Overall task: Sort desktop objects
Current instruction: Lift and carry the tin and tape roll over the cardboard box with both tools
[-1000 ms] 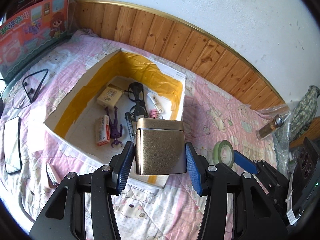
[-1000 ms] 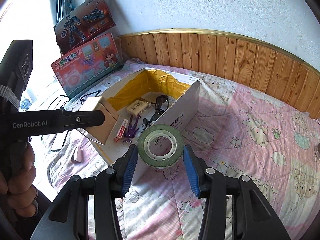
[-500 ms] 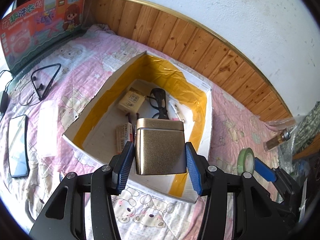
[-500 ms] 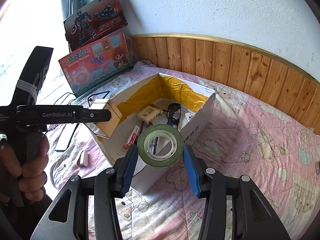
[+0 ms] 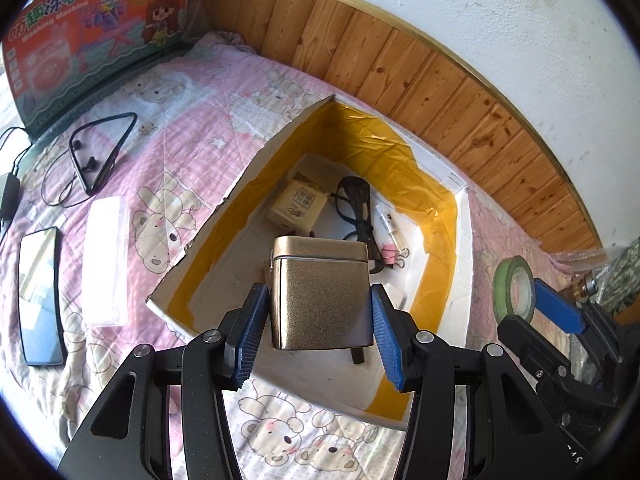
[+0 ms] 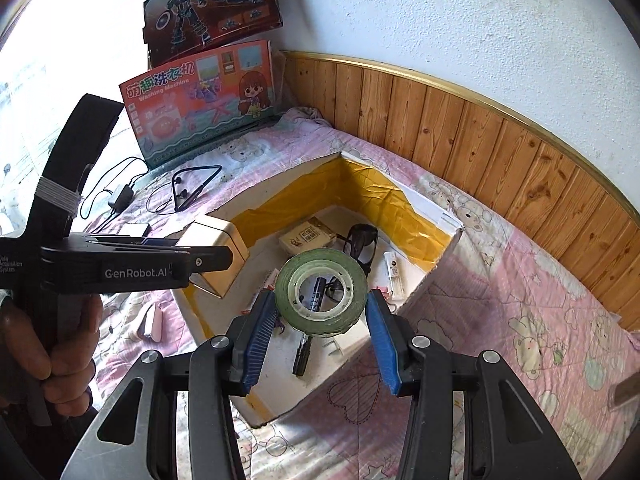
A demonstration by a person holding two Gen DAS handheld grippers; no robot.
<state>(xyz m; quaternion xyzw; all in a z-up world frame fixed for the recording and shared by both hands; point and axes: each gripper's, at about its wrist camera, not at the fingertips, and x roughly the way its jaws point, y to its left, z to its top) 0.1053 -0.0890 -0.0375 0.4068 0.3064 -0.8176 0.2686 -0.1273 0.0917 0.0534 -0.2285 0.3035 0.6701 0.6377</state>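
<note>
My left gripper (image 5: pixel 318 328) is shut on a gold metal tin (image 5: pixel 320 296), which hangs over the near part of the white cardboard box (image 5: pixel 464 280) with yellow tape inside. In the right wrist view the same tin (image 6: pixel 218 254) shows over the box's left wall (image 6: pixel 240 208). My right gripper (image 6: pixel 320 330) is shut on a green roll of tape (image 6: pixel 322 294), held above the box's near right side. The roll (image 5: pixel 514 290) also appears at the right of the left wrist view. Inside the box lie a tan packet (image 5: pixel 298 202), black glasses (image 5: pixel 356 208), a pink clip (image 5: pixel 390 258) and a pen (image 6: pixel 308 344).
On the pink bear-print cover lie a phone (image 5: pixel 40 294), a white case (image 5: pixel 106 270), a neckband earphone (image 5: pixel 100 158) and a charger cable (image 6: pixel 120 196). Toy boxes (image 6: pixel 200 96) lean on the wall. A person's hand (image 6: pixel 44 356) holds the left gripper. Wood panelling (image 6: pixel 500 148) backs the bed.
Both grippers have moved in over the box, each still shut on its load. The tin now hangs above the box's floor and the tape roll has come over the box's near corner.
</note>
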